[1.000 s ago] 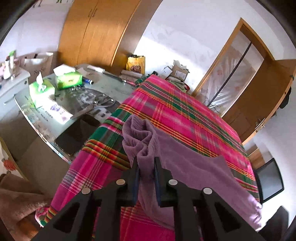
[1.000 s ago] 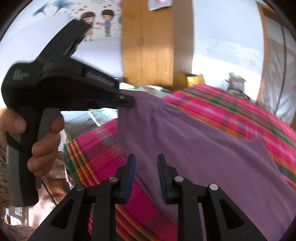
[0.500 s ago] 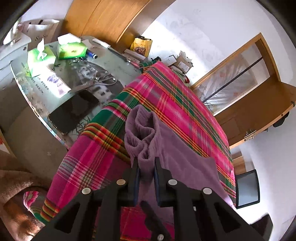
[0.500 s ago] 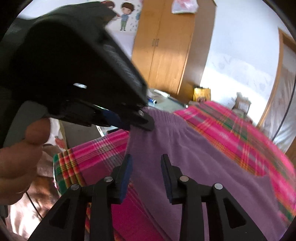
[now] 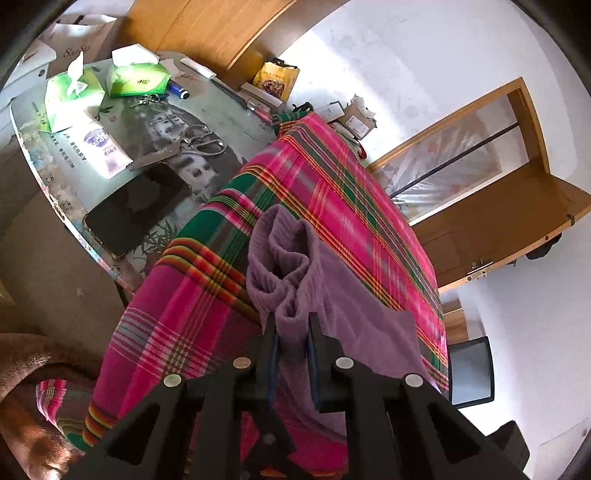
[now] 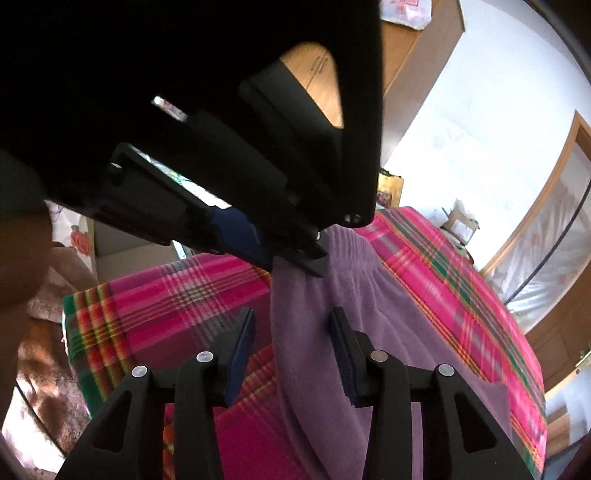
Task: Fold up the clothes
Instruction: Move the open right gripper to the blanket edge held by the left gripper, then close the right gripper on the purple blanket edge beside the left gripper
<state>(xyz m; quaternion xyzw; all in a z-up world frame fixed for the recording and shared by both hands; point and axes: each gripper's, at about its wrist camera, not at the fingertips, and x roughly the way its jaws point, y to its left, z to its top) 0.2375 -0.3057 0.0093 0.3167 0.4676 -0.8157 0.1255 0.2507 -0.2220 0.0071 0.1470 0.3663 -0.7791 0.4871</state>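
Observation:
A purple garment (image 5: 343, 306) lies over a pink and green plaid cloth (image 5: 332, 177). My left gripper (image 5: 291, 328) is shut on its bunched ribbed waistband and holds it lifted off the cloth. In the right wrist view that same left gripper (image 6: 295, 254) fills the upper left, its tips pinching the purple garment (image 6: 388, 332). My right gripper (image 6: 291, 332) stands open just below it, its two blue pads on either side of the hanging edge of the fabric without touching it.
A glass-topped table (image 5: 229, 122) on the left carries a phone (image 5: 136, 210), scissors (image 5: 199, 142), tissue packs (image 5: 74, 96) and small items. A wooden wardrobe (image 5: 207, 33) and a door (image 5: 498, 218) stand behind. A brown blanket (image 5: 26, 373) lies at lower left.
My right gripper has opened wider and moved up close under the left gripper. The left gripper has lifted the waistband higher, keeping its hold.

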